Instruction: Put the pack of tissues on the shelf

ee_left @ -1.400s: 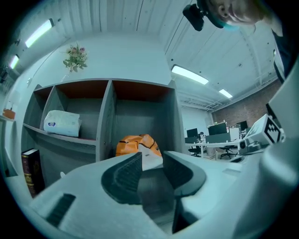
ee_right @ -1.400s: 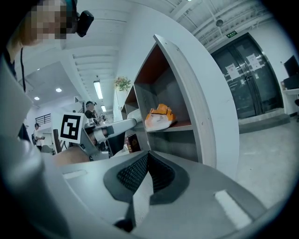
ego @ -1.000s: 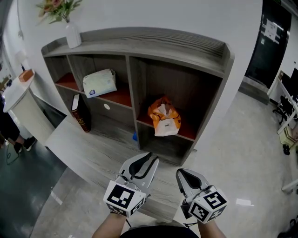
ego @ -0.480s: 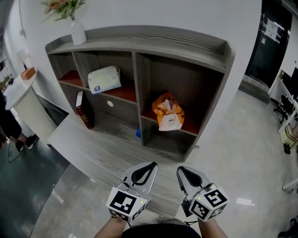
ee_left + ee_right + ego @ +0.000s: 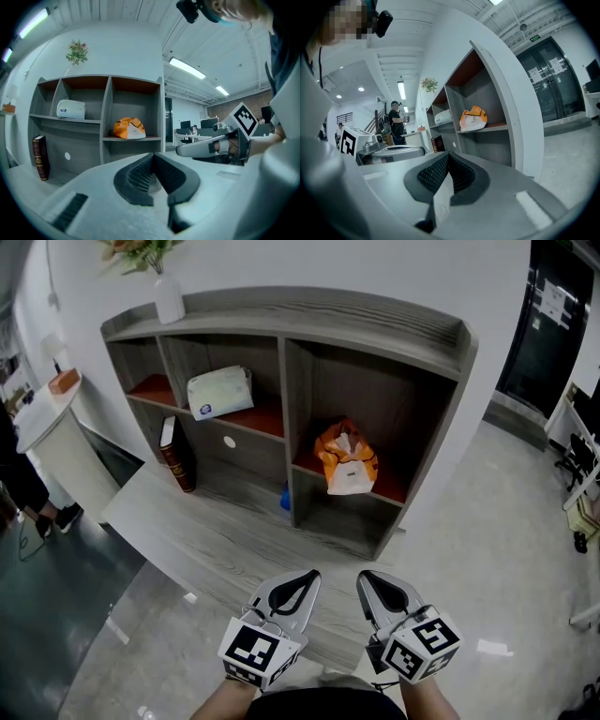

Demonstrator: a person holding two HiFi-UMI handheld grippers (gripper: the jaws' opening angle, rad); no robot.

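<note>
Tissues on the shelf, both claws shut and empty

The grey shelf (image 5: 375,324) holds one pack of tissues (image 5: 220,392) on the red board of its upper middle box. One orange bag (image 5: 347,458) sits in the big box on the right. One dark book (image 5: 177,456) stands upright in the low space at the left, and one small blue thing (image 5: 285,500) sits low by the middle wall. One white vase (image 5: 170,301) of flowers stands on top. There are two claws. The left claw (image 5: 309,575) and the right claw (image 5: 366,577) hang side by side in front of the shelf, well apart from the tissues, each with its jaws together and nothing between them. A second ago the left jaws stood apart and the claws were closer to the shelf.
</note>
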